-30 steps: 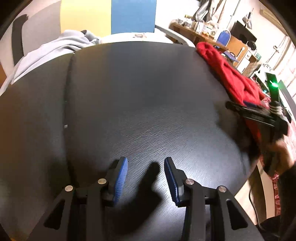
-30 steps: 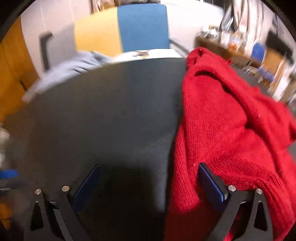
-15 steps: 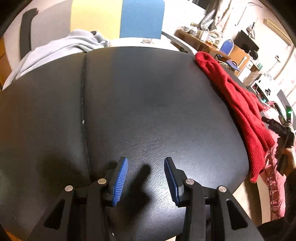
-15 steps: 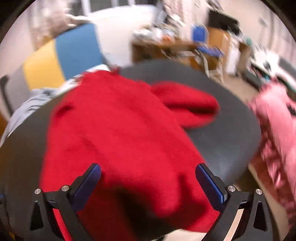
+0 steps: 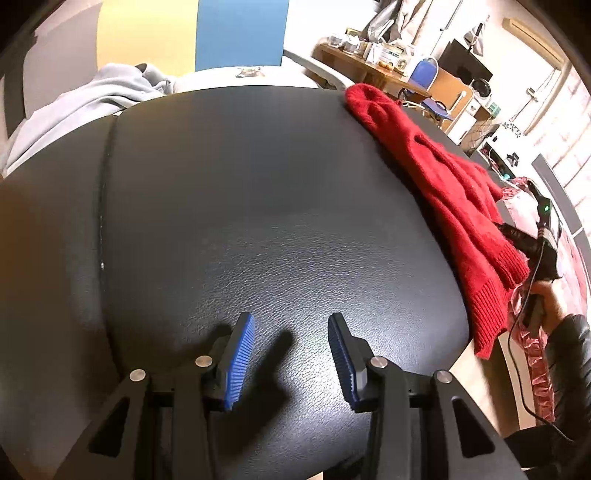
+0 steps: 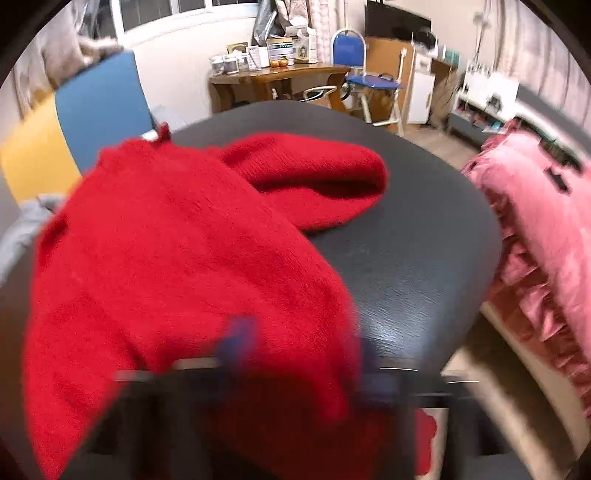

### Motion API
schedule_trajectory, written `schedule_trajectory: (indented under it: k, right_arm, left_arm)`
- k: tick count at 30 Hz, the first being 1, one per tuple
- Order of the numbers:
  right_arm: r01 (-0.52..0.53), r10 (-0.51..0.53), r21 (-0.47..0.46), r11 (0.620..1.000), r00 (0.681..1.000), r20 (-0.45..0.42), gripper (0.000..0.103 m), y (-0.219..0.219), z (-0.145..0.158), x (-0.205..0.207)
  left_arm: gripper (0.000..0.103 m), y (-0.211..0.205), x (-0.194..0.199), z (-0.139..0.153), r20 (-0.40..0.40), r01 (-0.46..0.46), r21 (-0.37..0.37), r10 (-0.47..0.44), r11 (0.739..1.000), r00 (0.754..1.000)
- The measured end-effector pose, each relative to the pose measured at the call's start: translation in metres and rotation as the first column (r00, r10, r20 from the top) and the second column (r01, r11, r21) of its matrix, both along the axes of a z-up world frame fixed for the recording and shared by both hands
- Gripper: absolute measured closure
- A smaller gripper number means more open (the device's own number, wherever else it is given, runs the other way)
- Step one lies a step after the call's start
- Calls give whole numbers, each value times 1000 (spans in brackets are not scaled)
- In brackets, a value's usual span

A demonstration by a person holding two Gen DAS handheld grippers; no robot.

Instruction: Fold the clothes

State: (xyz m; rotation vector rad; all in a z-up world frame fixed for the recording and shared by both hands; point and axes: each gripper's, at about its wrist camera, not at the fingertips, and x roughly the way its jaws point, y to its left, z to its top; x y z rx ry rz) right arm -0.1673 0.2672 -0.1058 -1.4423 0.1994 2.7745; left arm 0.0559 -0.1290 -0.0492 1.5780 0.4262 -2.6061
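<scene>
A red knitted sweater (image 5: 447,184) lies crumpled along the right edge of the black padded table (image 5: 258,206), its hem hanging over the edge. In the right wrist view the sweater (image 6: 177,266) fills the near field with one sleeve (image 6: 314,177) spread to the right. My left gripper (image 5: 291,360) is open and empty, low over the bare front of the table. My right gripper (image 6: 299,347) is motion-blurred over the sweater's near hem, its fingers closer together than before; it also shows in the left wrist view (image 5: 532,240) at the sweater's hem.
A grey garment (image 5: 92,99) lies at the table's far left. A pink ruffled fabric (image 6: 546,229) lies to the right of the table. A blue and yellow panel (image 5: 192,33), a cluttered wooden desk (image 6: 273,74) and a blue chair (image 6: 365,74) stand beyond.
My right gripper swung from the table's middle to the sweater's near hem, and its fingers have moved inward, now blurred. My left gripper stayed open and hardly moved.
</scene>
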Motion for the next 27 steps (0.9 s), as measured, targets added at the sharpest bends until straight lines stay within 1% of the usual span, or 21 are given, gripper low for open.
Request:
schedule_trajectory:
  k: [1, 2, 4, 5, 6, 7, 8, 10, 11, 13, 14, 15, 16, 17, 18, 20, 22, 23, 24, 26, 27]
  right_arm:
    - [13, -11, -90, 996, 1000, 24, 90, 8, 7, 1]
    - [40, -31, -205, 978, 999, 45, 90, 14, 11, -5]
    - [56, -50, -421, 905, 998, 27, 90, 12, 28, -8]
    - [10, -29, -507, 862, 999, -30, 90, 0, 48, -6]
    - [-69, 24, -552, 831, 996, -88, 91, -22, 67, 1]
    - [-151, 78, -587, 795, 986, -148, 96, -44, 86, 7]
    - [-232, 145, -611, 757, 971, -190, 96, -73, 98, 14]
    - [-384, 285, -634, 671, 923, -258, 96, -138, 118, 30]
    - [-447, 365, -647, 617, 892, -267, 96, -173, 116, 41]
    - [-554, 517, -673, 490, 806, -288, 95, -243, 111, 62]
    - [-598, 597, -683, 418, 748, -289, 93, -272, 103, 80]
    - [-620, 651, -688, 377, 706, -279, 88, -292, 97, 93]
    - [-635, 692, -681, 363, 674, -260, 70, -310, 89, 111]
    - [-649, 707, -668, 364, 660, -255, 48, -318, 82, 126]
    - [-662, 719, -654, 366, 647, -252, 43, -325, 76, 141]
    - [-663, 724, -648, 375, 646, -241, 41, -315, 71, 148]
    - [-643, 685, -631, 434, 691, -232, 37, -273, 71, 136]
    - [-607, 645, -638, 473, 732, -218, 31, -247, 71, 131]
    - [-566, 600, -647, 511, 774, -202, 29, -220, 71, 126]
    - [-454, 475, -664, 594, 864, -165, 24, -159, 58, 138]
    - [-410, 421, -671, 618, 893, -157, 24, -134, 56, 140]
  left_arm:
    - [61, -4, 1, 0, -6, -14, 11, 14, 1000, 1000]
    - [61, -8, 4, 0, -11, -26, 20, 26, 999, 1000]
    - [61, -16, 9, 1, -23, -50, 39, 51, 998, 998]
    - [61, -20, 12, 3, -32, -62, 37, 63, 997, 998]
    - [61, -23, 14, 5, -42, -73, 34, 75, 997, 996]
    - [61, -28, 17, 9, -57, -84, 30, 85, 996, 995]
    - [61, -32, 20, 13, -72, -94, 25, 95, 995, 993]
    - [61, -43, 26, 22, -105, -127, 27, 129, 992, 986]
    - [61, -49, 29, 27, -121, -145, 33, 148, 989, 982]
    - [61, -61, 37, 36, -153, -177, 42, 181, 983, 972]
    - [61, -67, 41, 38, -163, -187, 45, 192, 981, 968]
    - [61, -72, 45, 40, -173, -197, 48, 202, 979, 964]
    - [61, -77, 49, 41, -176, -204, 53, 210, 978, 962]
    - [61, -82, 50, 41, -176, -207, 56, 213, 977, 961]
    - [61, -85, 51, 41, -176, -206, 54, 212, 977, 961]
    - [61, -86, 45, 41, -178, -177, 59, 185, 982, 967]
    - [60, -79, 31, 44, -188, -119, 68, 130, 991, 974]
    - [59, -71, 19, 47, -198, -73, 75, 87, 994, 976]
    - [57, -58, 5, 52, -213, -2, 69, 17, 998, 977]
    - [56, -34, -14, 59, -240, 106, 53, -90, 993, 967]
    - [55, -20, -27, 62, -250, 163, 40, -148, 986, 957]
